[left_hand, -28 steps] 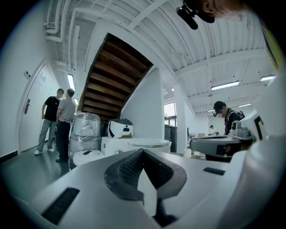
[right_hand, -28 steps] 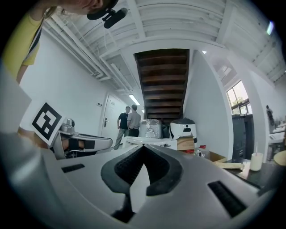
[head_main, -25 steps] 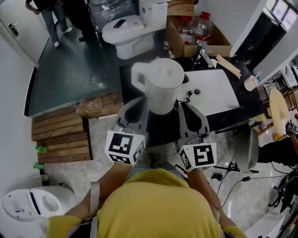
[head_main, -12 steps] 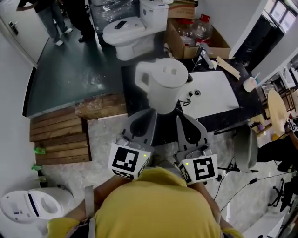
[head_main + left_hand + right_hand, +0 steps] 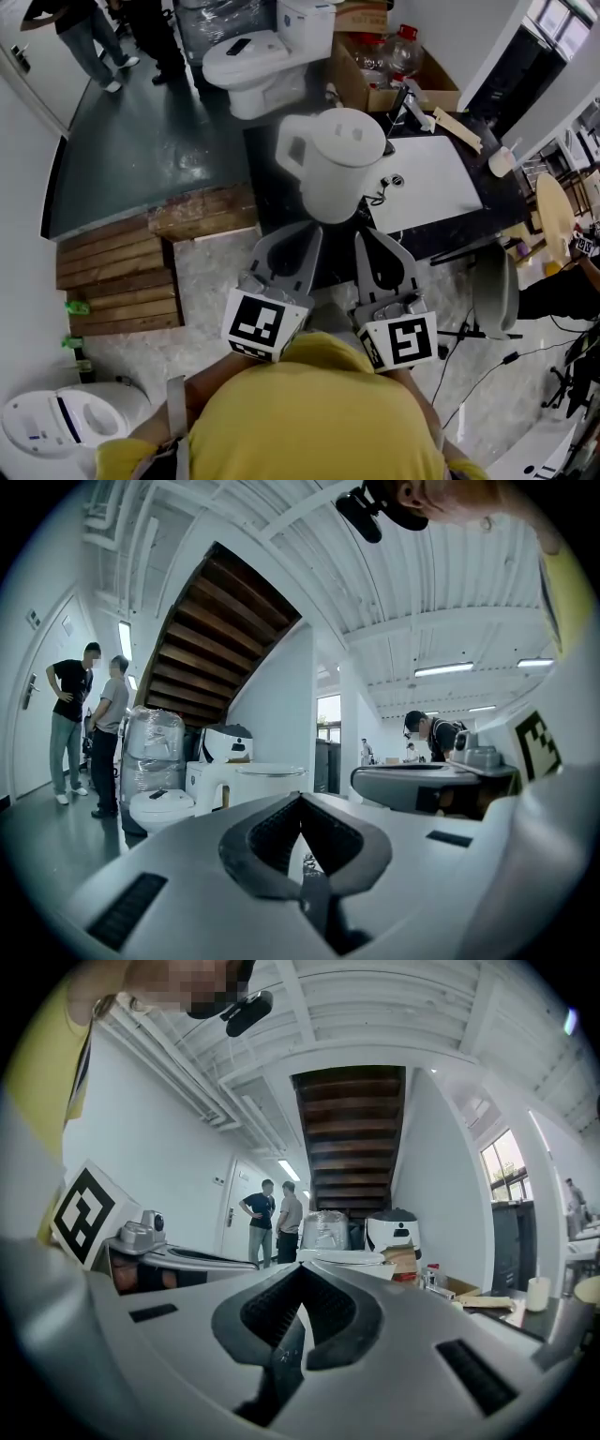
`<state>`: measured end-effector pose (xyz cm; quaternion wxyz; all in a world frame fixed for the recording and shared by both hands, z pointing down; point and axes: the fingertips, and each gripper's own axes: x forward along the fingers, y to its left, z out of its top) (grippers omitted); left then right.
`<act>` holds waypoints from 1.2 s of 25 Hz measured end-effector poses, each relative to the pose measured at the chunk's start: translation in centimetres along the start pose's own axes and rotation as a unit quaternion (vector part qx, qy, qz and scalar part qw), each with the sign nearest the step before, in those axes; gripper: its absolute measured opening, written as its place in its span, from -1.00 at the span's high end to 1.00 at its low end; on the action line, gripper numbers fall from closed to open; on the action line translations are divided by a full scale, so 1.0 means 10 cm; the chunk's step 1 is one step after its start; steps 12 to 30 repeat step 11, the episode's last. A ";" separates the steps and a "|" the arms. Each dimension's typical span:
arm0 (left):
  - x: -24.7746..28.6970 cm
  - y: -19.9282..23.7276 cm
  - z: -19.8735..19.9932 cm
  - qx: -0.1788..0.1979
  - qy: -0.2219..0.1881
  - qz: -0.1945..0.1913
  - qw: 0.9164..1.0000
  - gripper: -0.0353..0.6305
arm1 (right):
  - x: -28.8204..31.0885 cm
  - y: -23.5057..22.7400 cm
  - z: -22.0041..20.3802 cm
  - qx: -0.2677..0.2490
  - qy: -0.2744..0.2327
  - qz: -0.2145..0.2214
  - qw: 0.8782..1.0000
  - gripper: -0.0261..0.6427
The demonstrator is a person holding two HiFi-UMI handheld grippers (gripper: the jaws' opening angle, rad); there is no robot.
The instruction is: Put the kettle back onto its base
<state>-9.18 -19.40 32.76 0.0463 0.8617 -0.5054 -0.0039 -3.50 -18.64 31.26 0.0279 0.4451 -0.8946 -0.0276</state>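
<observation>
Both tongs are sitting closed and empty, left tongs (image 5: 313, 230) and right tongs (image 5: 367, 238) pointing at the foot of the white kettle (image 5: 333, 164) over the dark table (image 5: 265, 183), left of the sink (image 5: 427, 173). No base is showing; shoving with closed tips is risking toppling it.

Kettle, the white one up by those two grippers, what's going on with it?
A person in a yellow shirt holds a gripper in each hand. The left gripper and the right gripper both have their jaws shut on nothing. The white kettle seems to be carried pressed between their tips, above the dark counter beside the white basin. I can't spot its base.
</observation>
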 end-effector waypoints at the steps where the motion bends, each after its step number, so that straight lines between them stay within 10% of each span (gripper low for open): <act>1: -0.01 0.00 0.00 0.000 0.000 -0.001 1.000 0.87 | 0.00 0.01 0.01 -0.001 -0.001 -0.001 1.000 0.88; 30: -0.04 0.04 -0.02 -0.002 0.001 -0.009 1.000 0.87 | 0.03 0.08 0.04 -0.007 0.000 -0.004 1.000 0.88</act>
